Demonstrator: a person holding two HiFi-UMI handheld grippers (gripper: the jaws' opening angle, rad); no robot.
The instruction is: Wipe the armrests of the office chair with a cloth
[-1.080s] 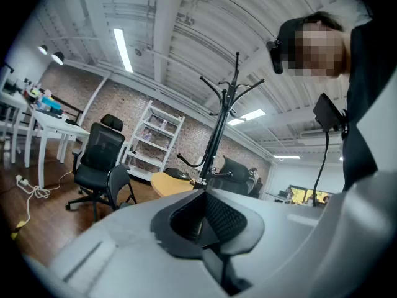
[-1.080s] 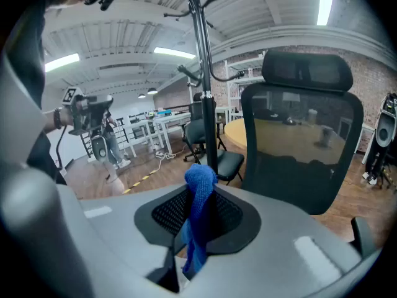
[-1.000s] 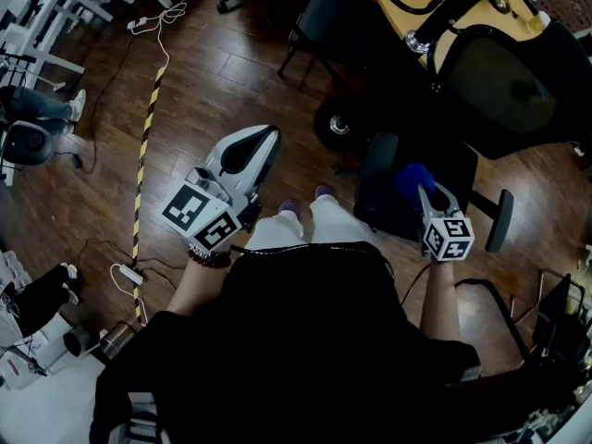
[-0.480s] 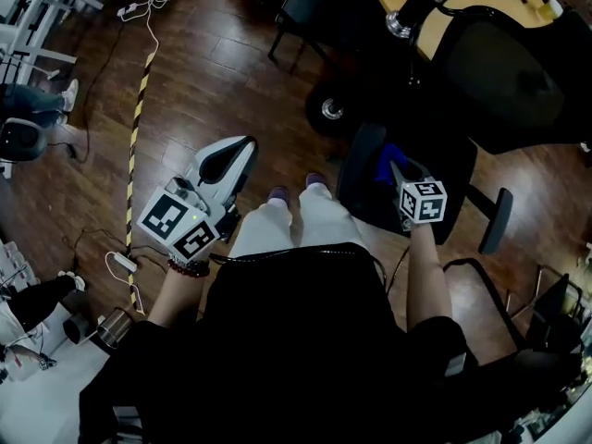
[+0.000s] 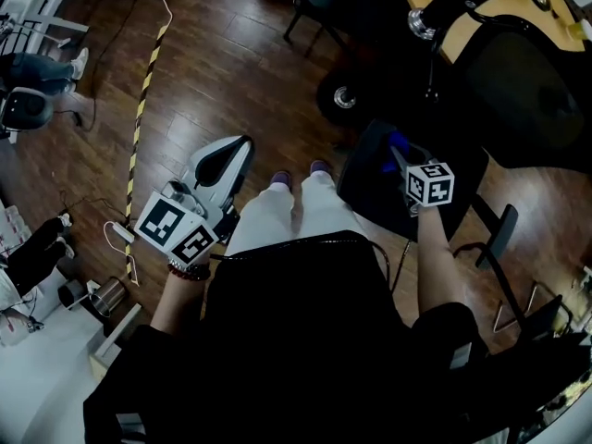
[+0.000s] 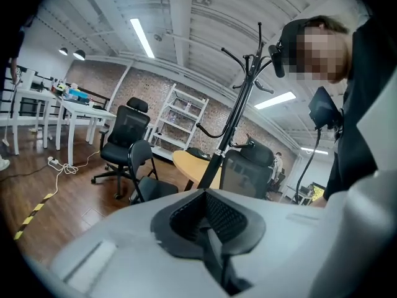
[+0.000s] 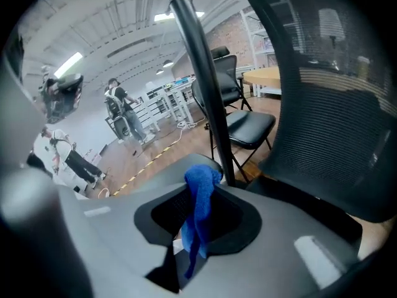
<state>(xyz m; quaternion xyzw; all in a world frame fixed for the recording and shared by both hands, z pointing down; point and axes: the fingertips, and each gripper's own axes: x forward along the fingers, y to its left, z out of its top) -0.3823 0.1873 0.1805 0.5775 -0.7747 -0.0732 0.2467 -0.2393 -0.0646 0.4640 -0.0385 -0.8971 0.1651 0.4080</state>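
— Forward went your right gripper in the last second. It hung at the near edge of the seat, and now it reaches out over the middle of it.

— Your left gripper has barely shifted. You hold it low beside your left leg, over the wooden floor, well apart from the office chair.

— Look along your right jaws: they are clamped on the blue cloth, which bunches up past the tips and trails down through the gap.

— From your head view, that cloth shows as a blue tuft at the tips, above the far part of the seat. Whether it touches the chair, we cannot tell.

— The armrest on the chair's other side stands well apart from your cloth, beyond the seat.

— Your left jaws are closed together with nothing between them.

— In your right gripper view the mesh backrest fills the right side. A black pole rises just behind the cloth, with a folding chair further back.

— The yellow-and-black tape runs across the floor well to the left of your left gripper.
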